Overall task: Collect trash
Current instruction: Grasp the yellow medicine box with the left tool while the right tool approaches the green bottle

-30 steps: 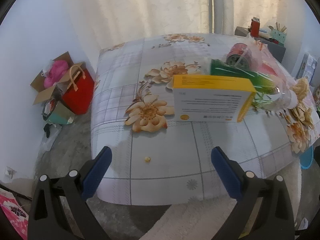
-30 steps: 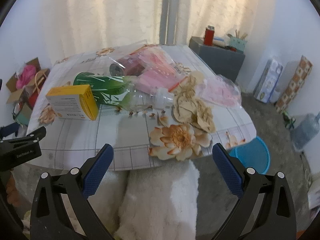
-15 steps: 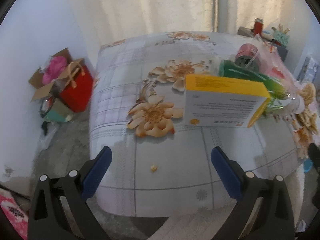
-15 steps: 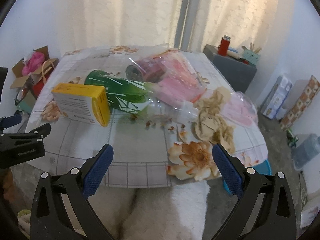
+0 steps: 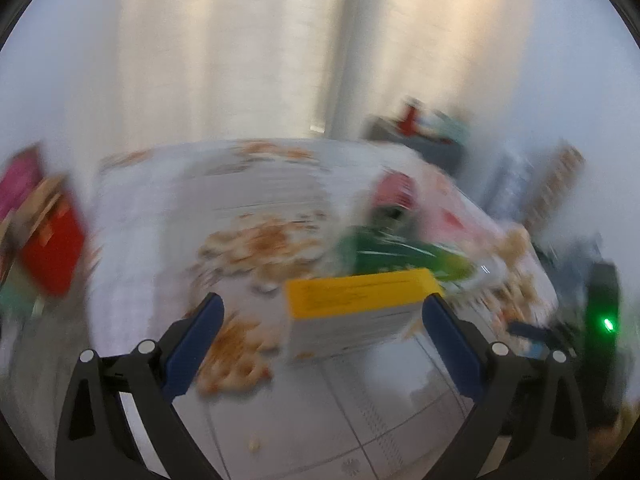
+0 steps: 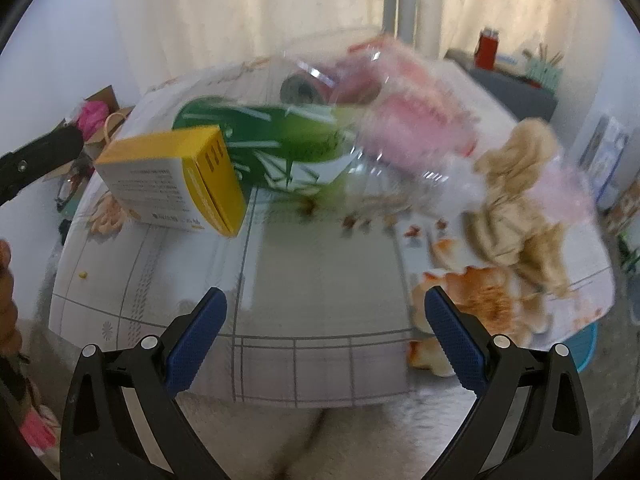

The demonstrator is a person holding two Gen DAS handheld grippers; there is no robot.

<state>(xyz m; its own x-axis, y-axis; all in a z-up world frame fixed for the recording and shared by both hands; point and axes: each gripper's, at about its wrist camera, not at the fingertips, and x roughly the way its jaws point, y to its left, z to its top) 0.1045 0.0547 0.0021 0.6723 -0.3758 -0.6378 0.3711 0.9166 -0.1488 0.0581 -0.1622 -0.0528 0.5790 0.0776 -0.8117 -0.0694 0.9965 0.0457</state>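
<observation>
Both tools have swung closer over the surface point(image 6: 320, 272) since half a second ago. Now the left tool point(image 5: 320, 334) gapes released around nothing, the yellow-topped box point(image 5: 356, 312) lying just ahead between its blue fingers point(image 5: 192, 344). Likewise released, the right tool point(image 6: 324, 332) hangs short of the box, green bottle point(image 6: 272, 140) and crumpled paper point(image 6: 516, 200).

Cream curtains point(image 6: 248, 12) backlit; grey cabinet point(image 6: 516, 88) right; white walls.
</observation>
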